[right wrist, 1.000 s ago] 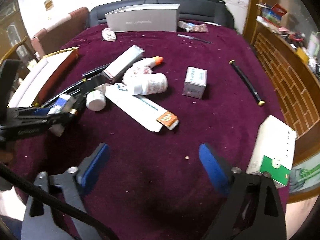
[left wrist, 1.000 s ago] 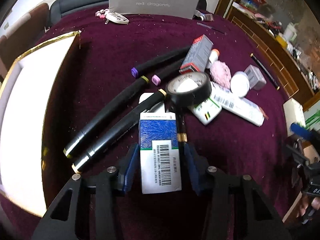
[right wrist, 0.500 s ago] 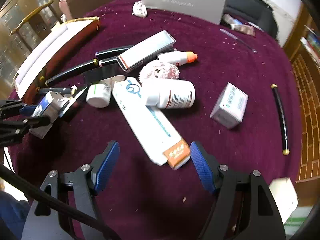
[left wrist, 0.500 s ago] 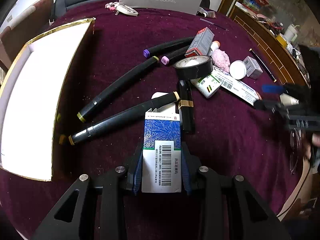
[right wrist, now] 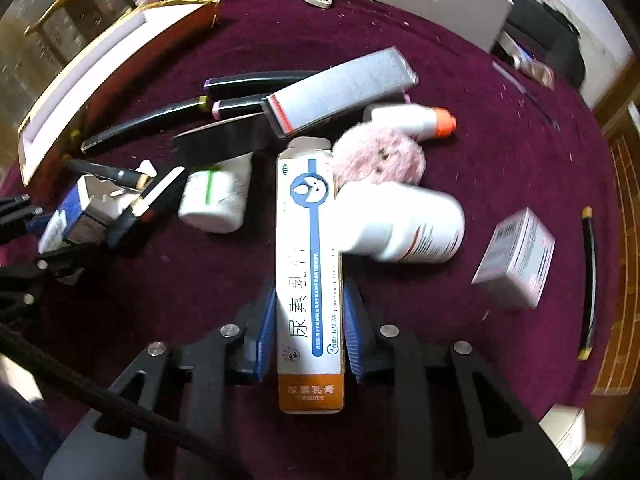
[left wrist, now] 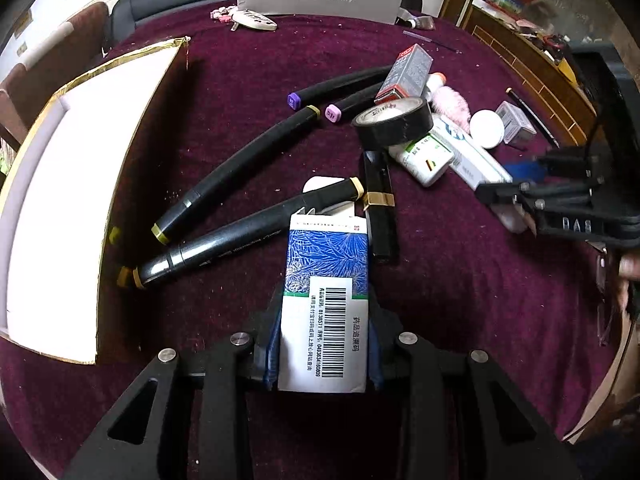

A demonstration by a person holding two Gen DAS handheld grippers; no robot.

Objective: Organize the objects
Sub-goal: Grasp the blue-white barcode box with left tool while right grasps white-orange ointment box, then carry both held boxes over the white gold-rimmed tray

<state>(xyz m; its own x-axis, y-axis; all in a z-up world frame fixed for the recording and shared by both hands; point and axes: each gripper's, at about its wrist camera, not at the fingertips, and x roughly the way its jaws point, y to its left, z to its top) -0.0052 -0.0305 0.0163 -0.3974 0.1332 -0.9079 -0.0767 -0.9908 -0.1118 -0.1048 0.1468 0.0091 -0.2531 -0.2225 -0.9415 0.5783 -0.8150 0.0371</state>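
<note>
Left jaws pinch the blue carton (left wrist: 326, 304); right jaws pinch the ointment box (right wrist: 309, 280).

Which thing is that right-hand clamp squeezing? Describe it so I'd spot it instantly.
Start at the heap of clutter on the purple tablecloth. At its near edge, between the right gripper jaws, lies a long white carton, beside a white pill bottle and pink fluffy ball. Only it has a blue stripe and orange end.
</note>
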